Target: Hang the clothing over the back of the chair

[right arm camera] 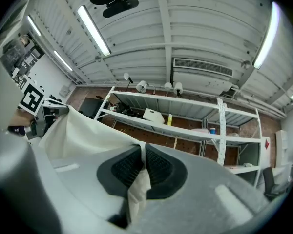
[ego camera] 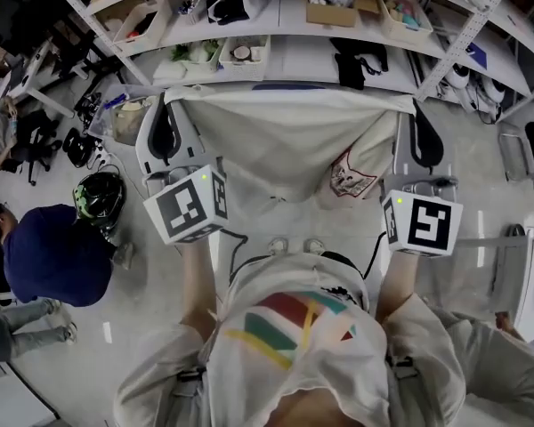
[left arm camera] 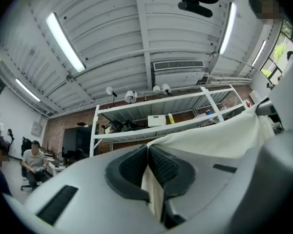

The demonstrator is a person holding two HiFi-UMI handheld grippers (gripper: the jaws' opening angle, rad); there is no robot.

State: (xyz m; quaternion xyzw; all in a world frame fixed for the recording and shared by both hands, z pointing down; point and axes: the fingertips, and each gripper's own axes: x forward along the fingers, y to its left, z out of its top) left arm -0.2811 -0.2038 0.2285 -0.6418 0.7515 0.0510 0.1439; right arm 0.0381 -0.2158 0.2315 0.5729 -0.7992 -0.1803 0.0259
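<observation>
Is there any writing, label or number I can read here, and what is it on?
No words or numbers are readable.
The garment: its red-outlined print is too blurred to read.
Marker cubes on left gripper and right gripper: black-and-white squares, no letters.

left gripper (ego camera: 166, 100): pinches shirt (ego camera: 285, 140) top-left corner | right gripper (ego camera: 416, 107): pinches top-right corner | shirt: spread between them, before shelves (ego camera: 294, 27) | far left: person (ego camera: 44, 256), helmet (ego camera: 98, 198)
</observation>
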